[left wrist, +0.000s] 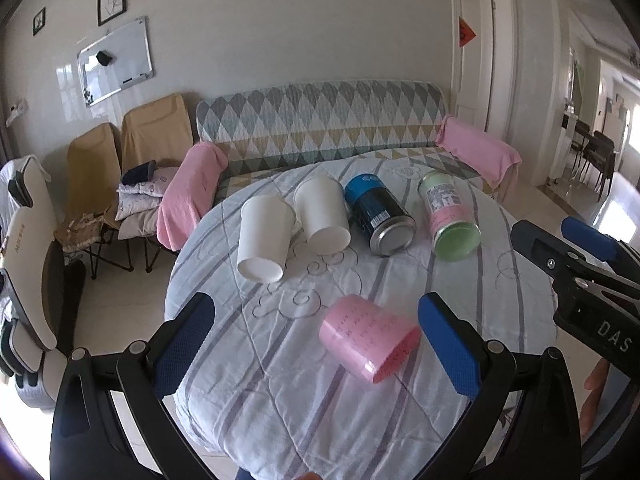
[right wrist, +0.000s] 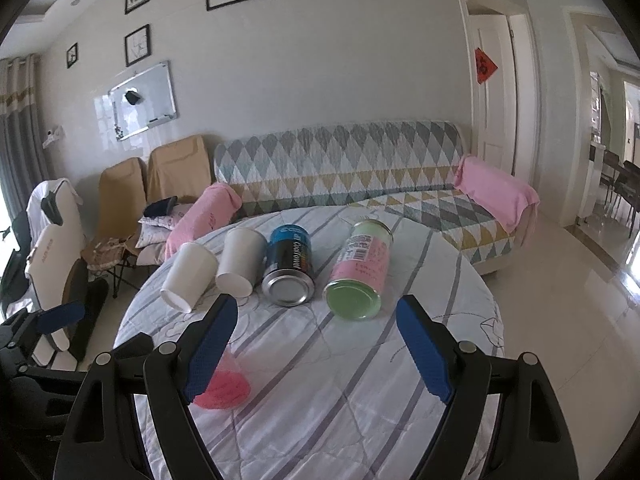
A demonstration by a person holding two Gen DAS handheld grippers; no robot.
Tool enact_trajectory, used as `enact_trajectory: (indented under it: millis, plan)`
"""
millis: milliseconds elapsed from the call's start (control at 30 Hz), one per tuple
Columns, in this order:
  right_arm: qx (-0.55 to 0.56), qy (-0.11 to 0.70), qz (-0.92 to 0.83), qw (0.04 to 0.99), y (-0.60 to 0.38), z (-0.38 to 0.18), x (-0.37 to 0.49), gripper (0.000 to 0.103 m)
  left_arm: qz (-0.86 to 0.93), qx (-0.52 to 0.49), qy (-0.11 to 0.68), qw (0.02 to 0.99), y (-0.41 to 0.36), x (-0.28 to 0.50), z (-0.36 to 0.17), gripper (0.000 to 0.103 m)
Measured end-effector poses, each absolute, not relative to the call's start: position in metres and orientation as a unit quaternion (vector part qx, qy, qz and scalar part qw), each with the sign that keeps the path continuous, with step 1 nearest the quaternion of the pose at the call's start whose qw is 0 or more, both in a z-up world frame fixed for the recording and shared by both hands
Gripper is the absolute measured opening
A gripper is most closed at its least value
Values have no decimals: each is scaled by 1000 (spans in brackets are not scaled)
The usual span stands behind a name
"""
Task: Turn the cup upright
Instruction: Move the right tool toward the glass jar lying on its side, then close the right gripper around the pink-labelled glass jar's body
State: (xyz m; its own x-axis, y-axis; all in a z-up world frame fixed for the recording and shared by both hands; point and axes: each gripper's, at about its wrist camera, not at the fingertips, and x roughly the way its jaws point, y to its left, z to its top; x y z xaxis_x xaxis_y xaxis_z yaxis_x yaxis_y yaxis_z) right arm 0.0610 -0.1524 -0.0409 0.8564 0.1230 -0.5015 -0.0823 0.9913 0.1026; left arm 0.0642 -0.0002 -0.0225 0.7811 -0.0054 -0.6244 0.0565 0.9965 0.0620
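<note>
A pink cup (left wrist: 370, 338) lies on its side on the round table (left wrist: 280, 380), its mouth toward me. My left gripper (left wrist: 316, 344) is open, its blue fingers on either side of the cup, the right finger close to the rim, not touching. In the right wrist view the pink cup (right wrist: 228, 388) shows partly behind my left finger. My right gripper (right wrist: 316, 344) is open and empty above the table; it also shows at the right edge of the left wrist view (left wrist: 560, 236).
Two white paper cups (left wrist: 264, 238) (left wrist: 324, 214), a blue and black can (left wrist: 378, 216) and a green and pink jar (left wrist: 450, 216) lie on their sides further back. A patterned sofa (left wrist: 320, 124) stands behind the table, folding chairs (left wrist: 132, 152) at the left.
</note>
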Motion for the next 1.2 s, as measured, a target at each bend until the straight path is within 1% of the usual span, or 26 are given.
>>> enact_trajectory:
  millis: [400, 800, 967, 1067, 1200]
  plan:
    - [64, 319, 30, 945, -175, -48, 123, 83, -35, 59, 347, 935, -17, 121, -20, 103]
    - [91, 440, 41, 892, -204, -70, 226, 83, -60, 143, 386, 909, -69, 216, -32, 103]
    - [103, 485, 62, 866, -211, -85, 265, 83, -91, 162, 433, 882, -89, 261, -43, 103]
    - [115, 517, 75, 845, -214, -99, 288, 83, -111, 176, 456, 865, -101, 277, -48, 103]
    - [147, 551, 88, 817, -224, -117, 311, 83, -115, 201, 460, 857, -114, 290, -54, 103]
